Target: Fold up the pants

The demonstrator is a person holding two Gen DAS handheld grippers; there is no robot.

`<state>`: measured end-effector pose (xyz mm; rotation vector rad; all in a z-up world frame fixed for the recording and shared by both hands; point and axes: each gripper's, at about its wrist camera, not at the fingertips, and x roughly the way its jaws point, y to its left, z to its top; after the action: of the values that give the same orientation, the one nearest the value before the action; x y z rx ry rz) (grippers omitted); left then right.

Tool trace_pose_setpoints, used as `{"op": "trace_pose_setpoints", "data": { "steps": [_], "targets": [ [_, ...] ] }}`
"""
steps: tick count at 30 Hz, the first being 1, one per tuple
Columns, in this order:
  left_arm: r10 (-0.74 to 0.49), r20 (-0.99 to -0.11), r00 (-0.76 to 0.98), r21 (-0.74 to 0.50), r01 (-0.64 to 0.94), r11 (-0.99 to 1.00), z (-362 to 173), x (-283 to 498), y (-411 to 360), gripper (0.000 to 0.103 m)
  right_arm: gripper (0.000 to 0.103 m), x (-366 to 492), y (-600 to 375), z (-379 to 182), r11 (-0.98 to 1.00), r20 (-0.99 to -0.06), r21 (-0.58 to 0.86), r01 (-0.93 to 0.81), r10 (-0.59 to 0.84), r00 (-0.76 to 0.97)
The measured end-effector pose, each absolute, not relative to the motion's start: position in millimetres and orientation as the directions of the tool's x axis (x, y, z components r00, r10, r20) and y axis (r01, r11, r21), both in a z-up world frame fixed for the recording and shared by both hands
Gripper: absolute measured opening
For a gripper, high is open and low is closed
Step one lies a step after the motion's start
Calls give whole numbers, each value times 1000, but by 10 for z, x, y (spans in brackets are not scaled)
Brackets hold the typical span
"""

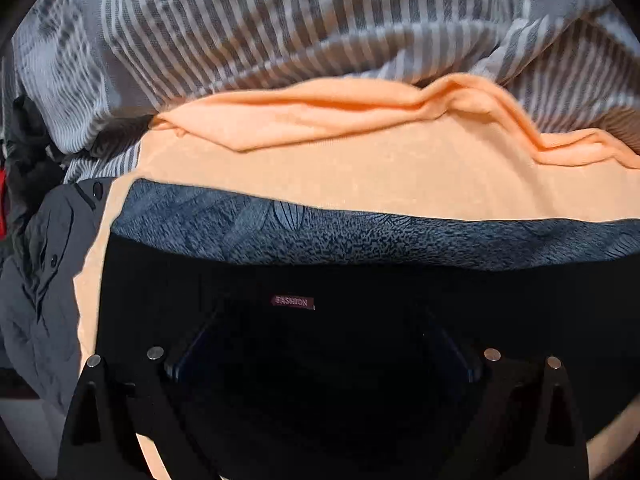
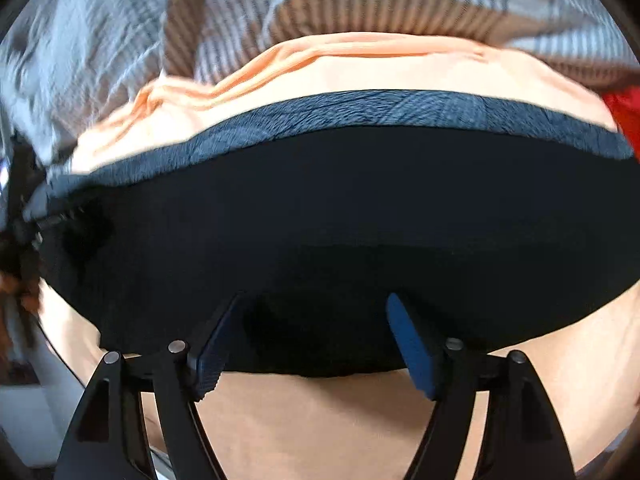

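Note:
The black pants (image 1: 360, 292) lie flat on an orange sheet (image 1: 360, 176), with a small red "FASHION" label (image 1: 294, 302) showing. A blue-grey patterned garment (image 1: 360, 232) lies just beyond them. My left gripper (image 1: 320, 340) is open, its fingers spread wide over the black fabric. The pants also fill the middle of the right wrist view (image 2: 320, 208). My right gripper (image 2: 316, 320) is open over their near edge, with its blue pads (image 2: 412, 344) resting on the cloth.
A grey and white striped bedcover (image 1: 280, 28) is bunched up beyond the orange sheet. A grey buttoned garment (image 1: 44, 272) lies at the left. Something red (image 2: 624, 116) shows at the right edge of the right wrist view.

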<state>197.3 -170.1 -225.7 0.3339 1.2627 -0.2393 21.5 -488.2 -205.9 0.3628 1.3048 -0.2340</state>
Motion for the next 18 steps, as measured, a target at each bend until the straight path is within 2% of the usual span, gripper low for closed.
{"op": "trace_pose_setpoints", "data": {
  "steps": [3,5,9,11,14,18],
  "targets": [
    [-32,-956,292,69,332,941,-2056,1873,-1616,96,77,267,-4835,-1953,906,-975,128,404,40,218],
    [-82,-957,279,31,379,925,-2019,1771,-1664,96,77,266,-4707,-1849,870,-945,271,413,158,287],
    [-38,-946,322,116,448,887,-2091,1894,-1788,96,75,239,-4164,-1955,788,-861,501,358,409,303],
    [-61,-945,321,86,425,901,-2170,2159,-1760,96,71,243,-3865,-2155,741,-821,570,355,499,278],
    [21,-936,352,169,394,903,-2350,2346,-1821,96,61,257,-3647,-2398,689,-794,607,396,546,269],
    [5,-941,339,132,352,927,-2382,2509,-1719,96,50,282,-3538,-2527,648,-770,637,418,561,303]
  ]
}}
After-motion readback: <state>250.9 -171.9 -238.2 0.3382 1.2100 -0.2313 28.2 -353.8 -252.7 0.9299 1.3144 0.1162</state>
